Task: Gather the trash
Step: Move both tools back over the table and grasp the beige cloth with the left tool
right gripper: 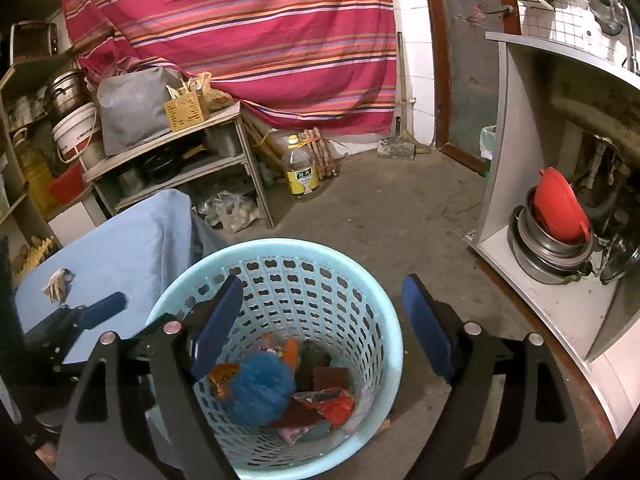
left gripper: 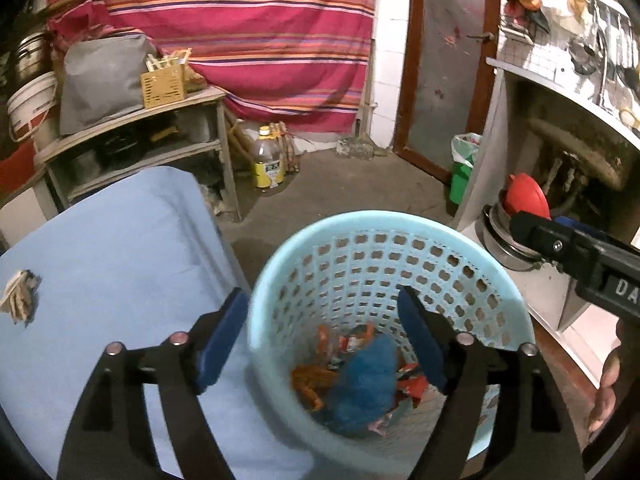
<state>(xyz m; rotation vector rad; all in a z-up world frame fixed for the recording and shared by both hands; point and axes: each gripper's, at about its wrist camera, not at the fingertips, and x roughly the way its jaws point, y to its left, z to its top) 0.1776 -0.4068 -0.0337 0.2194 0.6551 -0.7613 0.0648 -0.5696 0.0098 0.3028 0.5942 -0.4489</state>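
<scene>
Standing upright on the grey concrete floor [right gripper: 380, 208], mouth upward, the pale blue perforated plastic basket [right gripper: 372, 320] is seen beside a blue-clothed table [left gripper: 100, 248]; wrappers and a blue scrubber [right gripper: 260, 388] lie inside. The left gripper [left gripper: 324, 332] and right gripper [right gripper: 320, 320] are spread wide, nothing held.

Both wrist cameras look steeply down, close above the basket [left gripper: 460, 240] (shared).

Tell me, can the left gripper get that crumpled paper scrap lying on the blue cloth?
Probably yes. The left gripper is open and empty over the basket, and the paper scrap lies bare on the blue cloth beside it, with nothing between them.
</scene>
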